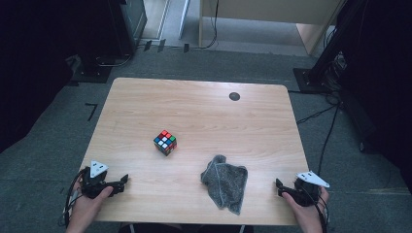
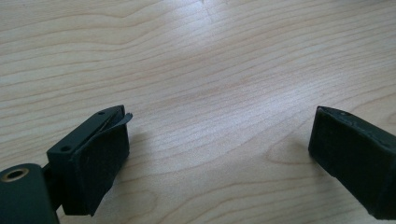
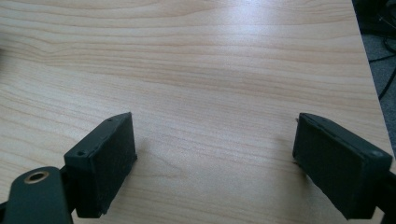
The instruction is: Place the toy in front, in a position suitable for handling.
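Note:
A scrambled Rubik's cube point(image 1: 165, 142) sits near the middle of the wooden table point(image 1: 204, 107). A crumpled grey cloth point(image 1: 224, 182) lies toward the front, right of centre. My left gripper point(image 1: 124, 181) rests at the front left corner, jaws pointing right. In the left gripper view that gripper point(image 2: 219, 140) stands open over bare wood. My right gripper point(image 1: 279, 187) rests at the front right corner, a short way right of the cloth. In the right gripper view it point(image 3: 215, 144) is open too, with nothing between the jaws.
A small dark round disc point(image 1: 234, 96) is set in the table near its far right. Cables point(image 1: 325, 126) and dark equipment stands lie on the carpet beyond the right edge. The table's right edge point(image 3: 369, 84) runs close beside the right gripper.

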The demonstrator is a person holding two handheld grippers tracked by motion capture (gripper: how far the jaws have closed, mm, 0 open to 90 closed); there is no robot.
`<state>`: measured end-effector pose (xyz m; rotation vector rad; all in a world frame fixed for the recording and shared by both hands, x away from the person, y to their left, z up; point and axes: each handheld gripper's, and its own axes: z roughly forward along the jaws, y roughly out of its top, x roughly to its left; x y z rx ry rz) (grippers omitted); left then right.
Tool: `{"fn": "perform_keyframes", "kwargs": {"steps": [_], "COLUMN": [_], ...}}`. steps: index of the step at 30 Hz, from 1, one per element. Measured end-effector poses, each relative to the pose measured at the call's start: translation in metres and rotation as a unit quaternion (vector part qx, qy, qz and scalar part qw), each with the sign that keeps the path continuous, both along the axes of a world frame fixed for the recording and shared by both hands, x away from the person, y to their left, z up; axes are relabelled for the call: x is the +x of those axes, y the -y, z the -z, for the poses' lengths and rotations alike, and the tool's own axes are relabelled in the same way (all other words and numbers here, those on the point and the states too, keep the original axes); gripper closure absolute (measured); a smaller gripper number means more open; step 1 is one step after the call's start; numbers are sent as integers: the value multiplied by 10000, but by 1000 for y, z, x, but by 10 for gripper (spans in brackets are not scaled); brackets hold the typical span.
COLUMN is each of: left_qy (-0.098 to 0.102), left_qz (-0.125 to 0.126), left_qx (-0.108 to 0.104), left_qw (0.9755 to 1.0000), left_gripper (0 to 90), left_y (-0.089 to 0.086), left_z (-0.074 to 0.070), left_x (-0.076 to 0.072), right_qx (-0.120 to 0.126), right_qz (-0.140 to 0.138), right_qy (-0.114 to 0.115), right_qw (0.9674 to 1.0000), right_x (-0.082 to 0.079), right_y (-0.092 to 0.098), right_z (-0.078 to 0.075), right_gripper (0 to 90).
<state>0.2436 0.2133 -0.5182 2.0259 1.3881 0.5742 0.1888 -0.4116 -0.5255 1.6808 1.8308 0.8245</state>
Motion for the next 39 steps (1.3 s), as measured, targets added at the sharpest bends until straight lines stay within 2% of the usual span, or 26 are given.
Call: {"fn": "perform_keyframes", "kwargs": {"steps": [5, 6, 7, 10, 12, 16, 18, 19, 22, 25, 26, 30, 31, 33, 39], "left_qy": [3, 3, 4, 4, 4, 4, 5, 5, 4, 5, 4, 3, 4, 4, 4], "left_qz": [42, 55, 48, 47, 48, 46, 48, 48, 47, 52, 64, 67, 67, 66, 67], "left_qx": [-3, 3, 1, 2, 2, 2, 1, 1, 0, 2, 2, 2, 2, 1, 2], "left_qw": [10000, 10000, 10000, 10000, 10000, 10000, 10000, 10000, 10000, 10000, 10000, 10000, 10000, 10000, 10000], "left_gripper": [52, 51, 51, 51, 51, 51, 51, 51, 51, 50, 50, 50, 50, 50, 50], "left_y": [1, 2, 2, 3, 3, 3, 3, 3, 3, 3, 3, 2, 2, 2, 2], "left_z": [0, 0, 0, 0, 0, 0, 0, 0, 0, 0, 0, 0, 0, 0, 0], "left_x": [1, 2, 3, 3, 3, 3, 3, 3, 3, 3, 3, 3, 3, 3, 3], "right_qx": [14, -4, 26, 409, 485, 596, 580, 580, 611, 682, 811, 928, 1080, 1156, 1131], "right_qz": [46, 41, 31, -107, -214, -549, -719, -719, -1002, -1086, -1139, -1196, -1252, -1328, -1623], "right_qy": [7, 15, 51, 300, 491, 662, 669, 669, 742, 748, 785, 799, 806, 802, 738], "right_qw": [10000, 10000, 10000, 9987, 9974, 9945, 9935, 9935, 9903, 9889, 9871, 9852, 9829, 9811, 9775], "right_x": [-1, -4, -4, -6, -6, -5, -6, -6, -8, -7, -6, -4, -4, -4, -3], "right_y": [-1, -6, -8, -20, -31, -57, -70, -70, -93, -101, -108, -117, -124, -130, -153], "right_z": [0, -3, -4, -14, -23, -35, -38, -38, -43, -44, -43, -42, -41, -40, -36], "right_gripper": [160, 217, 214, 209, 208, 206, 206, 206, 206, 206, 206, 207, 209, 209, 205]}}
